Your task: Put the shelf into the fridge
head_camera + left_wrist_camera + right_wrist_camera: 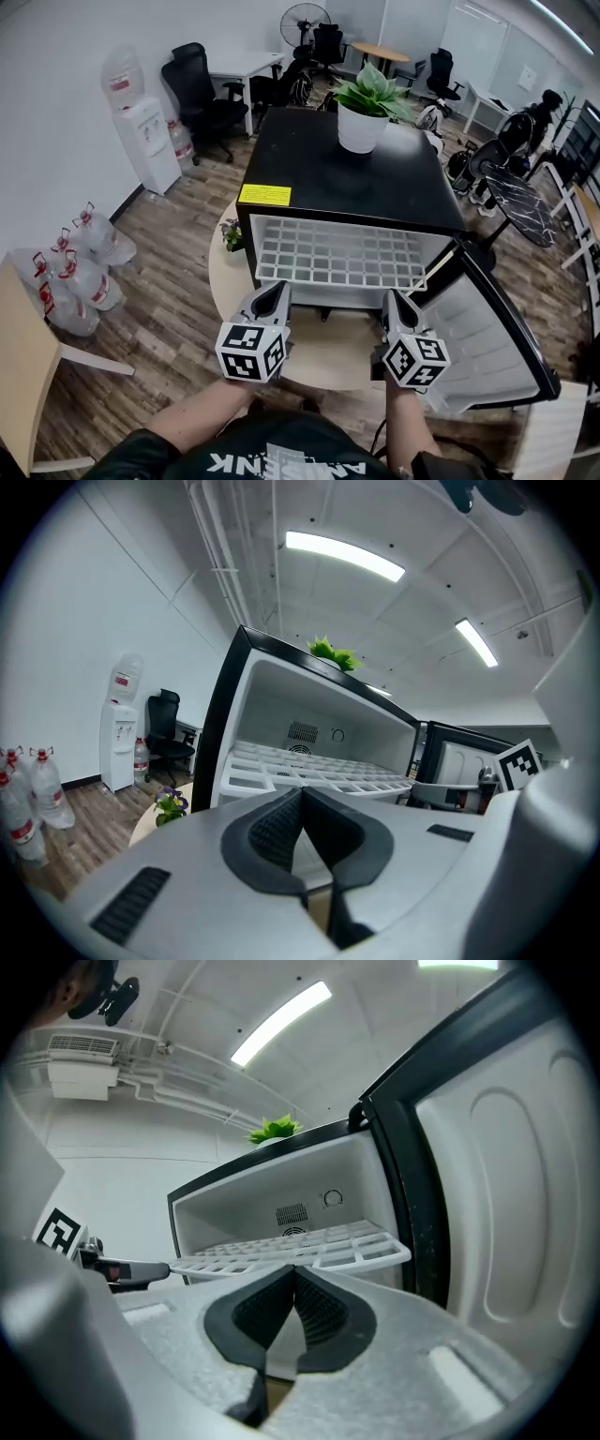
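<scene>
Toward the near edge of the counter (323, 354), shelf (337, 253) sits half out of fridge (347, 178), L gripper (278, 287) & R gripper (393, 297) jaws both pinched shut on its front rim; uneven push could skew & jam it.

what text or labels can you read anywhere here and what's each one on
Nothing can be read as words.
Yellow label on the fridge top: print too small.
Red labels on the water bottles on the floor: blurred.
White shirt print on the person: upside down, cut off by the frame.
</scene>
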The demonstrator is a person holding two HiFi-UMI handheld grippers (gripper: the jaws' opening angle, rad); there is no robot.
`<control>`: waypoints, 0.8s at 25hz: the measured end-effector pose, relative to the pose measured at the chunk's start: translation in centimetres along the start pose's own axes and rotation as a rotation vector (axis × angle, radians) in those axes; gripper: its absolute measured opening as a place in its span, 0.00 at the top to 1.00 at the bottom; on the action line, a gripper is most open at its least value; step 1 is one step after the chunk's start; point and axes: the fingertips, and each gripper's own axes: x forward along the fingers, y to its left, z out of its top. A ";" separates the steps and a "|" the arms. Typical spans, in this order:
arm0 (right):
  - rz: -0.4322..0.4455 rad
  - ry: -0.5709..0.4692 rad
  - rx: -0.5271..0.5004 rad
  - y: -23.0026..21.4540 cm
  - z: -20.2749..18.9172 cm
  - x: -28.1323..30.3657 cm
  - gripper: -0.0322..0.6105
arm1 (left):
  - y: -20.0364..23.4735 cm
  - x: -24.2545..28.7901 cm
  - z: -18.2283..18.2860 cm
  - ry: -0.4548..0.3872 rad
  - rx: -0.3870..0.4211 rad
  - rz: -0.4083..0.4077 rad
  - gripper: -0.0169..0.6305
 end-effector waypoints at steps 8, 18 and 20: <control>0.004 0.007 0.012 -0.2 0.1 1.1 0.94 | 0.6 0.9 0.3 -0.005 -0.015 0.015 0.97; 0.008 0.002 0.006 -0.8 1.0 3.0 0.94 | 1.2 2.8 1.2 -0.015 0.020 0.033 0.97; 0.011 0.005 0.004 -0.9 1.1 3.4 0.94 | 1.3 3.1 1.3 -0.017 0.022 0.037 0.97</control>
